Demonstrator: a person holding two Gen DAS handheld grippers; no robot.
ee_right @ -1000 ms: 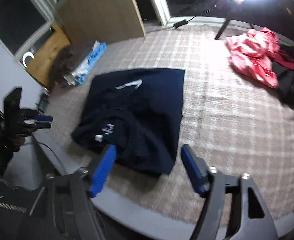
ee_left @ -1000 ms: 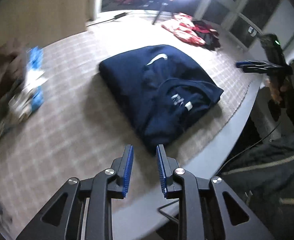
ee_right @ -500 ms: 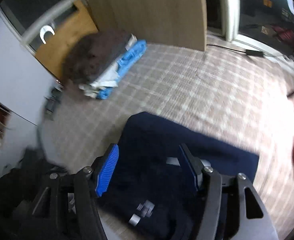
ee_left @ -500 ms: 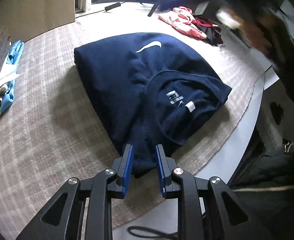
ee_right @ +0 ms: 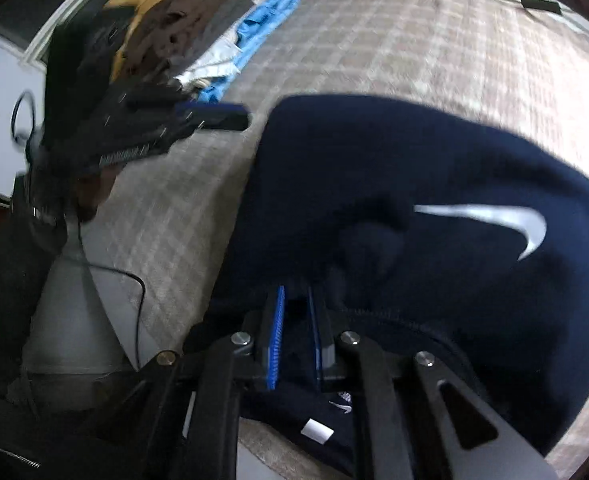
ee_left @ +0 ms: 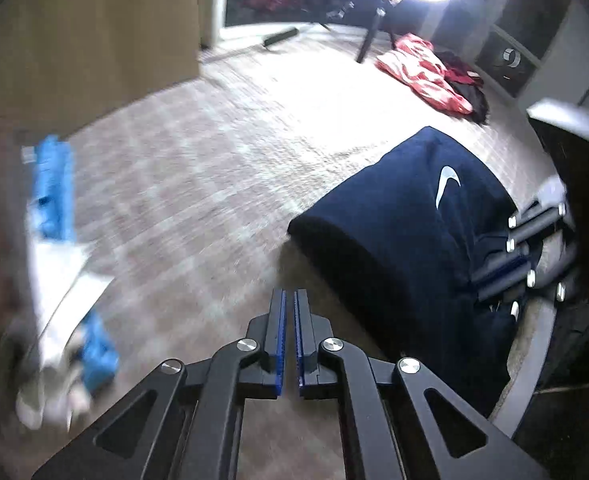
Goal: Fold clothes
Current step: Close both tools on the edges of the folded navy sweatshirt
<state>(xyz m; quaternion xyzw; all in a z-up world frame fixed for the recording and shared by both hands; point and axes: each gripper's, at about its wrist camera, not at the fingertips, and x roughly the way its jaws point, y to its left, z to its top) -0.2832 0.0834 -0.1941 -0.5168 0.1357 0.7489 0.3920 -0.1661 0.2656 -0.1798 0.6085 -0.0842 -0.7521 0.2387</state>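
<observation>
Covering table (ee_left: 534, 392): plaid cloth (ee_left: 214, 184); left gripper (ee_left: 289, 312) clenched empty, right gripper (ee_right: 296, 312) closing on sweatshirt (ee_right: 434, 168).

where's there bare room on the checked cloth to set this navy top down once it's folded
The widest free patch lies between the navy top and the folded stack, running back to the board. A narrower bare strip separates the top from the red clothes. Crowded: the near edge, where the right gripper is closing on the top.
</observation>
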